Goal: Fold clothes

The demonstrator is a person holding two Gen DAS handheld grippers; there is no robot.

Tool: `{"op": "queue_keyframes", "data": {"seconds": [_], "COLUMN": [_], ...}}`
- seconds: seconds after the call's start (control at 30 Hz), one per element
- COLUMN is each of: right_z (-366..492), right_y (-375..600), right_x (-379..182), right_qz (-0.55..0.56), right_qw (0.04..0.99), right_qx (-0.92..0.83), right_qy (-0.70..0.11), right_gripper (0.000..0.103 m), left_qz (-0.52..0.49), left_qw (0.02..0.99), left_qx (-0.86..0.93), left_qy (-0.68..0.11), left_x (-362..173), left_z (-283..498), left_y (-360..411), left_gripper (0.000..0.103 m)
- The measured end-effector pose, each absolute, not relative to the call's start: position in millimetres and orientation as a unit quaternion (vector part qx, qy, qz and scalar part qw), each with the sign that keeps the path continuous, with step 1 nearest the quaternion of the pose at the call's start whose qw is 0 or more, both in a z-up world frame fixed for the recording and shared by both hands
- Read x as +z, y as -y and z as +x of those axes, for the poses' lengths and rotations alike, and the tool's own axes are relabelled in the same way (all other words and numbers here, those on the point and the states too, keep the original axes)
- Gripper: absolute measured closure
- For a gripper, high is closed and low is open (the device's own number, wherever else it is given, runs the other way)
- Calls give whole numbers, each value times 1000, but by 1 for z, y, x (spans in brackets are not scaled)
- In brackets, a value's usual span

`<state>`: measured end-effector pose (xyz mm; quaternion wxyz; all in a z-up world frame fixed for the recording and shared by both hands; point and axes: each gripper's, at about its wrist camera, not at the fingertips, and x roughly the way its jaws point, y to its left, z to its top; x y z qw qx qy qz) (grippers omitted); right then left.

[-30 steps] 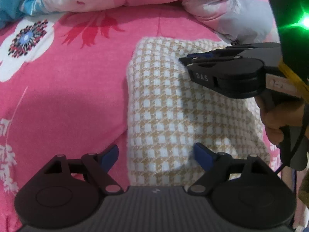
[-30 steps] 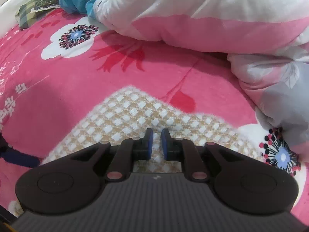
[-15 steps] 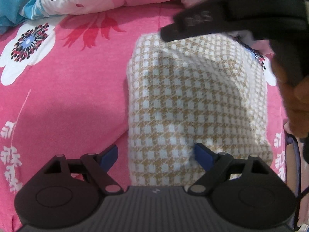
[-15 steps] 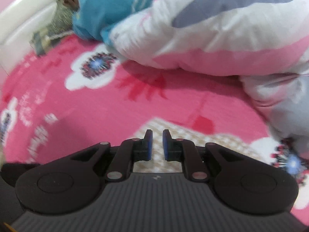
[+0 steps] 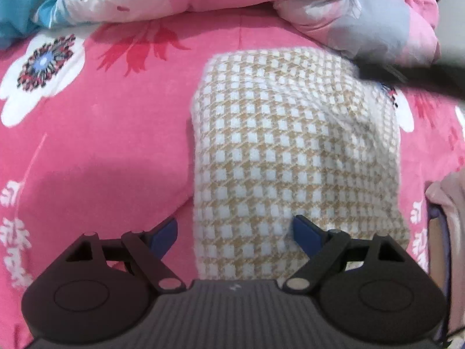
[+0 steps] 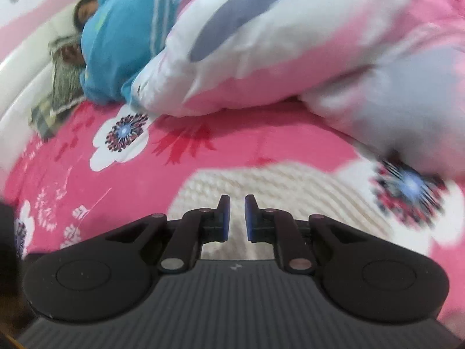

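A folded beige-and-white houndstooth cloth (image 5: 290, 145) lies flat on the pink flowered bedsheet (image 5: 101, 145). My left gripper (image 5: 235, 226) is open and low over the cloth's near edge. Its left pad (image 5: 164, 232) is off the cloth over the sheet, and its right pad (image 5: 305, 232) rests on the fabric. My right gripper (image 6: 237, 212) is shut with only a thin slit between the pads and nothing held, hovering above the cloth (image 6: 261, 186). In the left wrist view the right gripper (image 5: 407, 75) is a dark blur past the cloth's far right corner.
A bulky pink, white and grey quilt (image 6: 290, 58) is piled along the far side of the bed. A blue garment or cover (image 6: 122, 37) and a checked pillow (image 6: 58, 87) lie at the far left, where a person rests. A pale sleeve (image 5: 447, 197) shows at the right edge.
My right gripper has lifted off the cloth's far part and swung up and away to the right, staying shut. The left gripper and the cloth have barely moved.
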<state>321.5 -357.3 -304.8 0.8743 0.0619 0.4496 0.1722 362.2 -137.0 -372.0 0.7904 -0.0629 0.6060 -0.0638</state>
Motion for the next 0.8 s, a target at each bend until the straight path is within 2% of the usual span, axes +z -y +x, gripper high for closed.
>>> {"op": "queue_keyframes", "data": {"seconds": [0.1, 0.23, 0.3, 0.53, 0.7, 0.8], "right_z": [281, 262, 257, 223, 208, 210], "right_y": [385, 371, 368, 376, 353, 355], "right_x": [-297, -368, -390, -332, -393, -400], "right_qz": [75, -31, -42, 4, -86, -60], "right_qw": [876, 841, 848, 871, 823, 830], "right_qx": [157, 100, 90, 147, 165, 156], "right_qy": [-449, -530, -520, -468, -536, -533], "right_gripper": [92, 92, 90, 89, 90, 90], "left_qz": [-76, -84, -86, -116, -122, -131], "left_qw": [794, 797, 799, 802, 805, 806], "left_qx": [-72, -87, -90, -91, -97, -95], "left_qy": [-599, -592, -589, -578, -572, -569], "left_x": [-375, -378, -381, -381, -384, -383], "left_z": [359, 356, 355, 346, 341, 341], "left_y": [132, 130, 130, 125, 129, 125], "left_gripper": [15, 15, 15, 15, 14, 14]}}
